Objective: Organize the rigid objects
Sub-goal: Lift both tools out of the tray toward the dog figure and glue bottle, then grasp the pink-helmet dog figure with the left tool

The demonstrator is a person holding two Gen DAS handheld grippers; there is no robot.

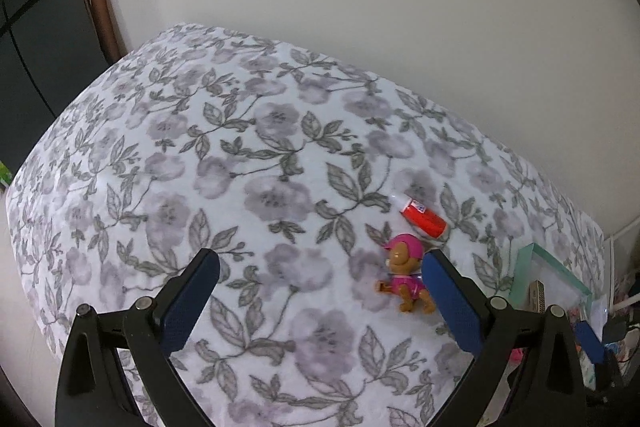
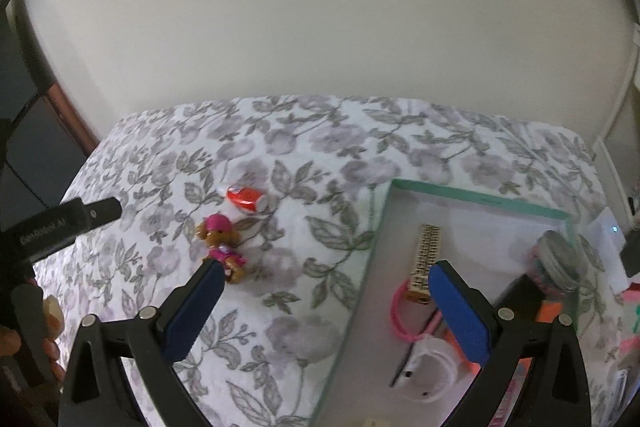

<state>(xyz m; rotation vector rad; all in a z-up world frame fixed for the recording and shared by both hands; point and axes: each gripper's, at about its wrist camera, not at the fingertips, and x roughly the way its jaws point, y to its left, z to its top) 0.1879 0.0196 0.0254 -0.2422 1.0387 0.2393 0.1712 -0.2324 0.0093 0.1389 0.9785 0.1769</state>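
Tools both gape empty: your left tool (image 1: 320, 267) hovers over the floral surface (image 1: 240, 147) beside the toy pup (image 1: 404, 279); your right tool (image 2: 326, 277) straddles the tray's rim (image 2: 360, 291).

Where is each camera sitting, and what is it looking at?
Left wrist: sits on the left tool, looking down its open blue fingers at the flowery cloth; no body shows.
Right wrist: sits on the right tool, facing the green-rimmed tray; the left tool's black arm and some fingers of a hand show at the left edge.
Both see the toy puppy and red tube.
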